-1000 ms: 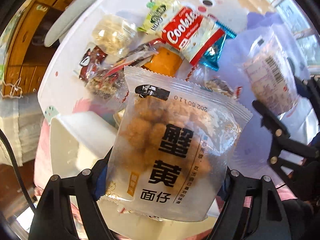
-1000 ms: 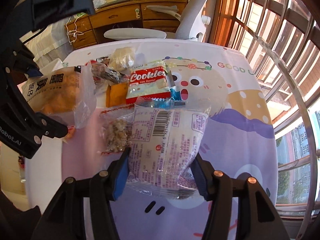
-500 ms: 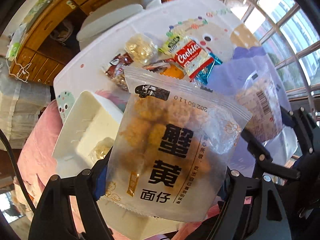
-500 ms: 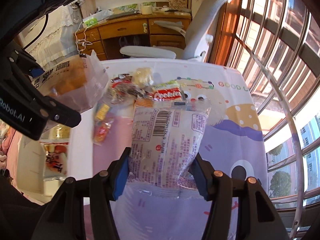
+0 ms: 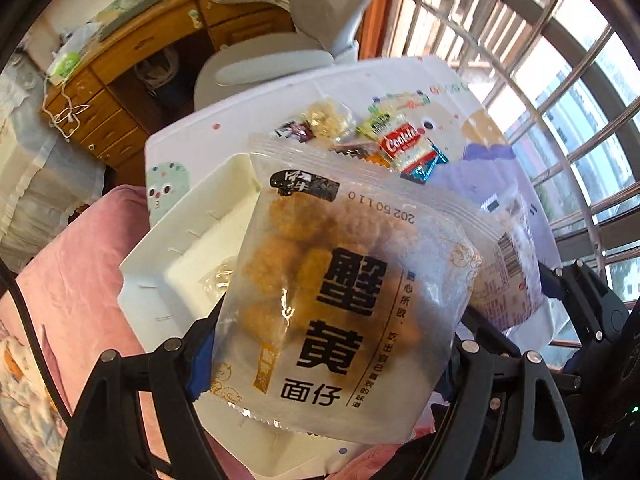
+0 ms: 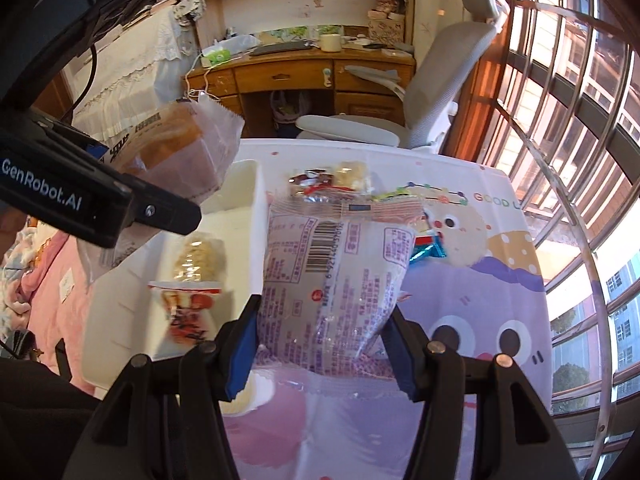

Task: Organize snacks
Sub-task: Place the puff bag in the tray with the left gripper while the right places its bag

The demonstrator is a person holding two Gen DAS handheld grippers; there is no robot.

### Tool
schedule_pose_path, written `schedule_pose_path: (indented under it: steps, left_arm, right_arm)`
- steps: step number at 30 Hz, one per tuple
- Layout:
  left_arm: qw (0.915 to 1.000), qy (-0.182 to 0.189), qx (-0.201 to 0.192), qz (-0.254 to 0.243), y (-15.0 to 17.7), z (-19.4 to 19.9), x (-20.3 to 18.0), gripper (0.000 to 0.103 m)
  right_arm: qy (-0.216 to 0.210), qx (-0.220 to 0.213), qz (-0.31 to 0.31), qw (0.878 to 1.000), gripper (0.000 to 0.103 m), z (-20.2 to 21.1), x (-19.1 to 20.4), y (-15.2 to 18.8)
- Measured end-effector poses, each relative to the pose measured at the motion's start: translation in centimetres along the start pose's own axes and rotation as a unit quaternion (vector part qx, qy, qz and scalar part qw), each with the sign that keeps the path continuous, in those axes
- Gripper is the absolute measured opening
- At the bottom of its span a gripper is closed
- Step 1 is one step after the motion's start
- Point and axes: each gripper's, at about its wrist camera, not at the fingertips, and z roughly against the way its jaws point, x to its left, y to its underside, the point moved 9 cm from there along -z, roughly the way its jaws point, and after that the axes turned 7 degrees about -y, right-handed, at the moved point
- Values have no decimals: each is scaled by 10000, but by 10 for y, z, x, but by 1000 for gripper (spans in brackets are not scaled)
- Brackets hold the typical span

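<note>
Left gripper: clamped on a clear packet of golden fried snack balls, carried in the air above the white storage box.
Right gripper: closed on a pale packet with purple print and a barcode, lifted over the tablecloth's near part, just beside the box.
White storage box: at the table's left edge; holds a puffed-snack packet and a red-printed packet.
Remaining pile: cookie packet and several small wrappers, toward the table's far edge.
Progress: judged early-to-middle; two packets stowed, two in transit, pile left to sort.
</note>
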Motion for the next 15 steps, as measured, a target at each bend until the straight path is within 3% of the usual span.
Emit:
schedule_pose_path:
  steps: [5,15]
  left_arm:
    - [9993,104,-207,287,20,2,27,81]
    - [9967,220,-165,768,69,-11,77,81]
  right_arm:
    - [-104,-28,37,9999,58,4,26,2]
    - [-330,24,141,9994,58,-1,73,7]
